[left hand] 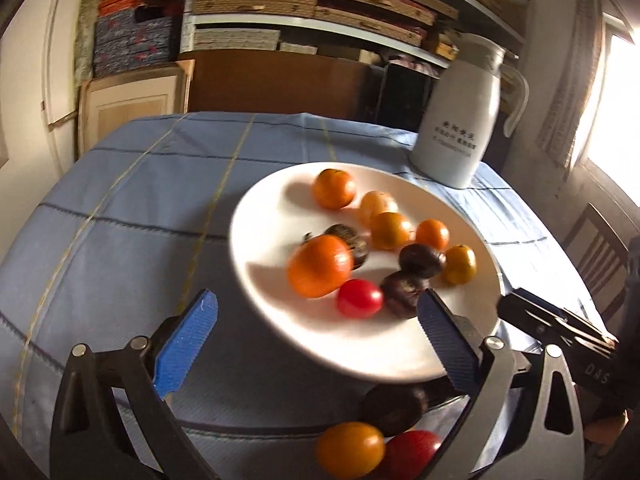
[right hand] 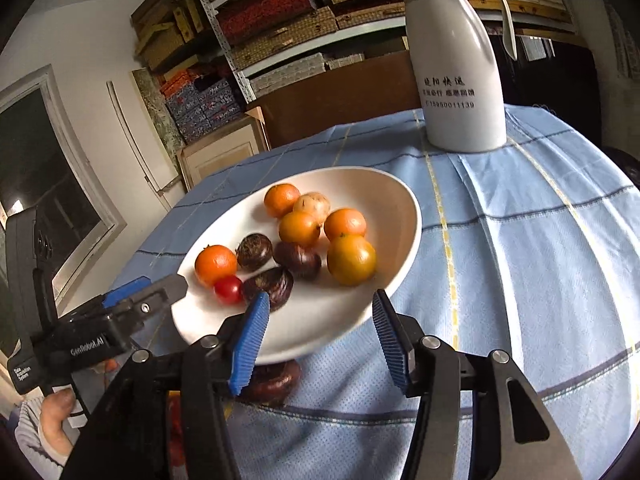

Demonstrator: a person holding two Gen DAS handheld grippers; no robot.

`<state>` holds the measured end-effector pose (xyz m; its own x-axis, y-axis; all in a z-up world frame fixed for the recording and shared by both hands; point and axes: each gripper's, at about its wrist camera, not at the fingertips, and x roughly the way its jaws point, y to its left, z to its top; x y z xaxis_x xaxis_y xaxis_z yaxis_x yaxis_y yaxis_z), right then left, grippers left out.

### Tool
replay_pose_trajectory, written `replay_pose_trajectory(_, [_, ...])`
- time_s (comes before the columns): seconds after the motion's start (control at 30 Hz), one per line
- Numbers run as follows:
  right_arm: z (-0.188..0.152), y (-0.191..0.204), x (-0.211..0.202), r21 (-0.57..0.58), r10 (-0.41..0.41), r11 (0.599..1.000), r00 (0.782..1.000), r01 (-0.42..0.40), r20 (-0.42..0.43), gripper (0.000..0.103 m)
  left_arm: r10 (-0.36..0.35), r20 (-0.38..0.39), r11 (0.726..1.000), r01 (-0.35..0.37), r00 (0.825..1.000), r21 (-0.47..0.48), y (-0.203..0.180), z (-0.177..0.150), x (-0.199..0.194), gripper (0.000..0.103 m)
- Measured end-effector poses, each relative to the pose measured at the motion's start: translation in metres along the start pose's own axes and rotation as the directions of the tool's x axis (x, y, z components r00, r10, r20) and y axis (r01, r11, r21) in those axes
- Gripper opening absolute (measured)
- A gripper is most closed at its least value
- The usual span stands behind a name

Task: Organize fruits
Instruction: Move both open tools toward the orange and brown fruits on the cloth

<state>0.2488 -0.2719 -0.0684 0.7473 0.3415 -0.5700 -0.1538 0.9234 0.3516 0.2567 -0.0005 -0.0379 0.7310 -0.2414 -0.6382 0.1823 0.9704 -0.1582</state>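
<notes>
A white plate (left hand: 276,208) (right hand: 384,188) on the blue checked tablecloth holds several small oranges (left hand: 318,266) (right hand: 351,259), a red cherry tomato (left hand: 359,298) (right hand: 228,289) and dark brown chestnuts (left hand: 422,260) (right hand: 298,260). My left gripper (left hand: 316,316) is open and empty at the plate's near edge. My right gripper (right hand: 320,312) is open and empty over the plate's near rim. Off the plate near me lie an orange (left hand: 350,450), a tomato (left hand: 412,454) and a chestnut (left hand: 394,408) (right hand: 272,380). The left gripper also shows in the right wrist view (right hand: 160,288).
A white thermos jug (left hand: 464,120) (right hand: 460,68) stands on the table behind the plate. Shelves with stacked boxes (left hand: 320,4) fill the wall behind. A wooden chair (left hand: 600,252) stands at the right. The right gripper's body (left hand: 560,328) shows at the right.
</notes>
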Motion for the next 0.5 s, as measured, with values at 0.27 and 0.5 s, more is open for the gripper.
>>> replay_pose_trajectory(0.27, [-0.022, 0.007, -0.012, -0.002, 0.006, 1.0, 1.0, -0.006, -0.025, 0.066, 0.026, -0.045, 0.999, -0.027, 0.999, -0.018, 0.014, -0.02, -0.011, 0.098])
replay_pose_trajectory(0.5, [-0.032, 0.003, -0.024, 0.04, 0.014, 0.999, 1.0, -0.014, -0.018, 0.077, 0.006, -0.084, 1.0, -0.007, 0.996, -0.016, 0.019, -0.044, -0.029, 0.098])
